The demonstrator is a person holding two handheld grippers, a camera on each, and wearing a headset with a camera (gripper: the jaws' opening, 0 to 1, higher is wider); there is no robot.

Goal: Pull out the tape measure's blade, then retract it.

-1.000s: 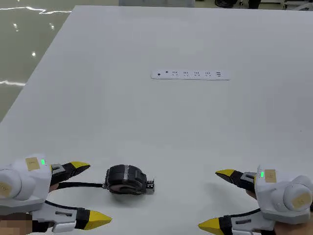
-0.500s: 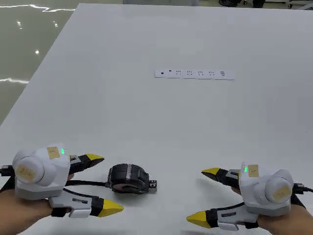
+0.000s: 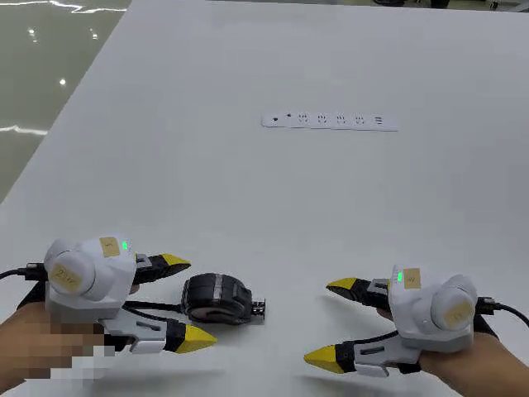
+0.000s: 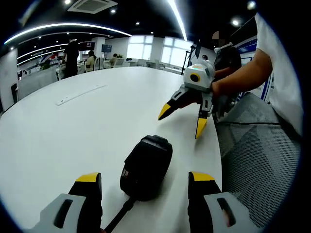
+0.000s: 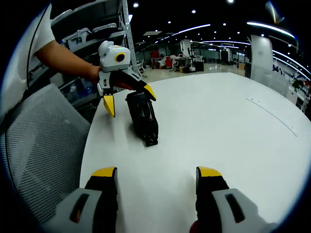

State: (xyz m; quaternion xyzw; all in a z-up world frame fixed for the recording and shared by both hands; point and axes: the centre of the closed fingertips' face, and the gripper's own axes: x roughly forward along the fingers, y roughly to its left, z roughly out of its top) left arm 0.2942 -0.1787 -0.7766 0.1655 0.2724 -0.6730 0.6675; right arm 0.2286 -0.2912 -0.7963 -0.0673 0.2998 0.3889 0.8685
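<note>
A black tape measure (image 3: 216, 298) lies on the white table (image 3: 273, 198) near its front edge, its blade hook end (image 3: 258, 308) pointing right and a black strap trailing left. My left gripper (image 3: 183, 300) stands open around the case's left end, yellow tips on either side of it. In the left gripper view the tape measure (image 4: 146, 166) lies just ahead of the left gripper (image 4: 144, 178). My right gripper (image 3: 332, 321) is open and empty, a short way right of the case. The right gripper view shows the tape measure (image 5: 142, 116) farther ahead of the right gripper (image 5: 156, 174).
A white power strip (image 3: 329, 121) lies flat farther back on the table. The table's left edge (image 3: 58, 124) borders a glossy floor. A mesh chair (image 5: 34, 150) stands beside the table, and people stand in the room behind.
Both grippers have moved inward and forward. The left one now straddles the tape measure's left end; the right one has come closer to it. The tape measure has not moved.
</note>
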